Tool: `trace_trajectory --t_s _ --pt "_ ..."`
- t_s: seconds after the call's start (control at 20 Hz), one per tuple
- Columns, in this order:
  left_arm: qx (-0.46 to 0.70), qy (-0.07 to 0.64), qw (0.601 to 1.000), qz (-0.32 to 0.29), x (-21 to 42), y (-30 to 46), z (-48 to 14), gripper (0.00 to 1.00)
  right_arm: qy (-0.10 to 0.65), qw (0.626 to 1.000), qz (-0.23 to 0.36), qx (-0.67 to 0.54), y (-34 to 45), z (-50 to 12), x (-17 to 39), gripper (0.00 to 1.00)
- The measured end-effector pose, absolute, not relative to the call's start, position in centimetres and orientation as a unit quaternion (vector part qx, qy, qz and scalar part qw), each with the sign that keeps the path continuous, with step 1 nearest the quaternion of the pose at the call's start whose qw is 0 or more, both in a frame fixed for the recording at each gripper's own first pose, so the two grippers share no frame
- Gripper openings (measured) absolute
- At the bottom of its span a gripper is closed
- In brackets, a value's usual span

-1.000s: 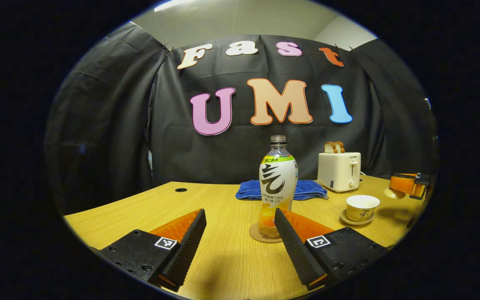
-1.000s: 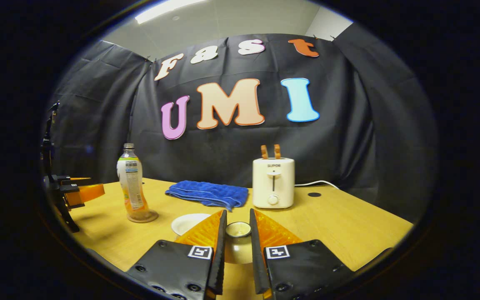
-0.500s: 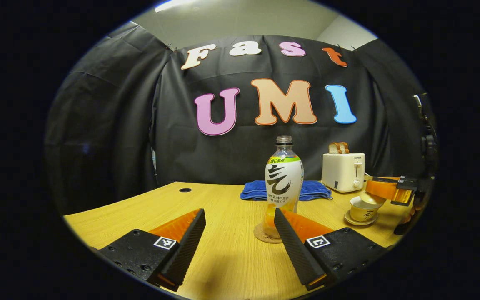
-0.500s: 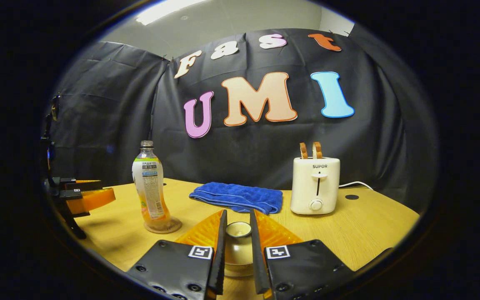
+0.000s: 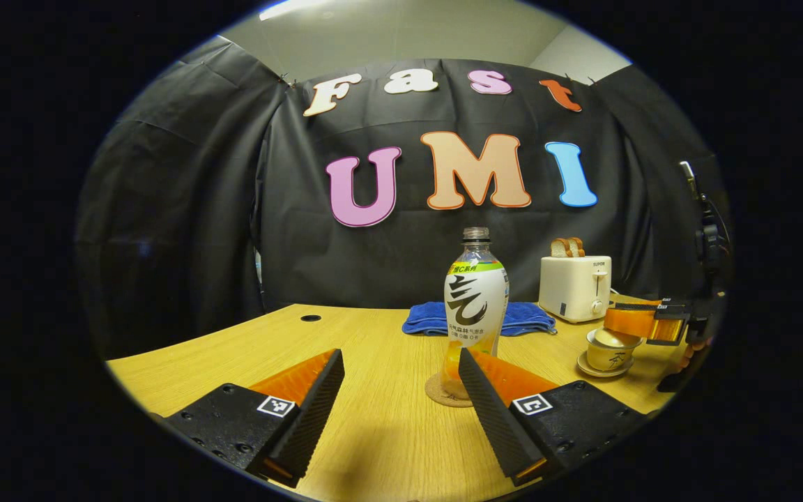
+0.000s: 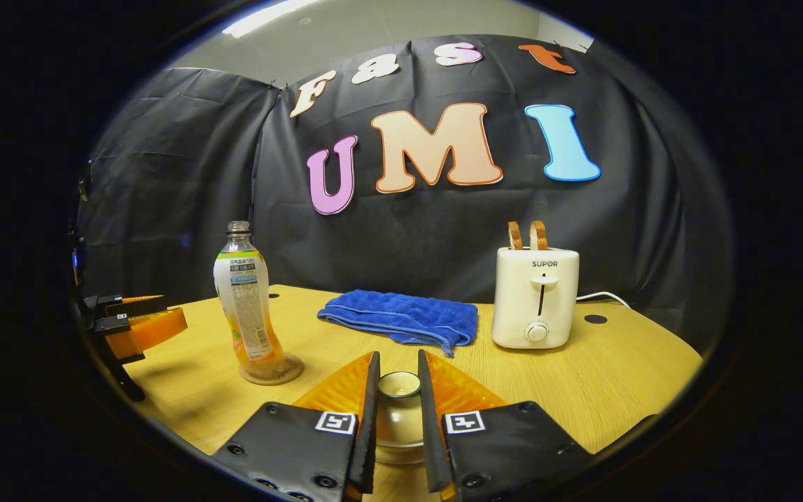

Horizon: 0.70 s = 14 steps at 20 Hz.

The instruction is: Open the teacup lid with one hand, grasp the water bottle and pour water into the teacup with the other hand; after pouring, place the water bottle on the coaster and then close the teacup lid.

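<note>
now the right gripper [image 6: 396,418] has both fingers pinched on the lid [image 6: 399,387], which sits on the teacup [image 5: 609,352]. meanwhile the left gripper [image 5: 401,397] gapes wide and holds nothing, near the bottle [image 5: 475,307] upright on its coaster [image 5: 443,394].

left gripper [image 5: 401,390]: jaws spread wide | right gripper [image 6: 397,411]: jaws nearly closed

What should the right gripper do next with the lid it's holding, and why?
Probably release it. The right gripper is shut on the lid, which looks seated on the teacup, and the water bottle already stands on the coaster.
</note>
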<state>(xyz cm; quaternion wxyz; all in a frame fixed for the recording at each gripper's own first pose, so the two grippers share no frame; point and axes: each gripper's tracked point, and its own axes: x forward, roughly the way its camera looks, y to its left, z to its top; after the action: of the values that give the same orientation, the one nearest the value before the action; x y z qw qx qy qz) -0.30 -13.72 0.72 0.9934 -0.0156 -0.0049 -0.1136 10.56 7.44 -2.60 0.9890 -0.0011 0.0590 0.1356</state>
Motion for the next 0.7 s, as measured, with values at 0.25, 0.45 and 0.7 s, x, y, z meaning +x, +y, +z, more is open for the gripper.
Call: trace_trajectory --t_s 0.25,0.45,0.7 --pt "-0.016 -0.005 0.993 -0.114 -0.28 -13.70 0.68 0.96 0.073 0.989 0.128 0.000 7.21 -2.95 10.82 0.33" --pt "-0.016 -0.005 0.993 -0.115 -0.26 -13.78 0.65 0.99 0.080 0.989 0.123 0.002 7.00 -3.20 10.80 0.39" --pt "-0.016 -0.005 0.993 -0.115 -0.27 -13.71 0.69 0.96 0.076 0.988 0.135 0.011 7.01 -3.05 10.29 0.83"
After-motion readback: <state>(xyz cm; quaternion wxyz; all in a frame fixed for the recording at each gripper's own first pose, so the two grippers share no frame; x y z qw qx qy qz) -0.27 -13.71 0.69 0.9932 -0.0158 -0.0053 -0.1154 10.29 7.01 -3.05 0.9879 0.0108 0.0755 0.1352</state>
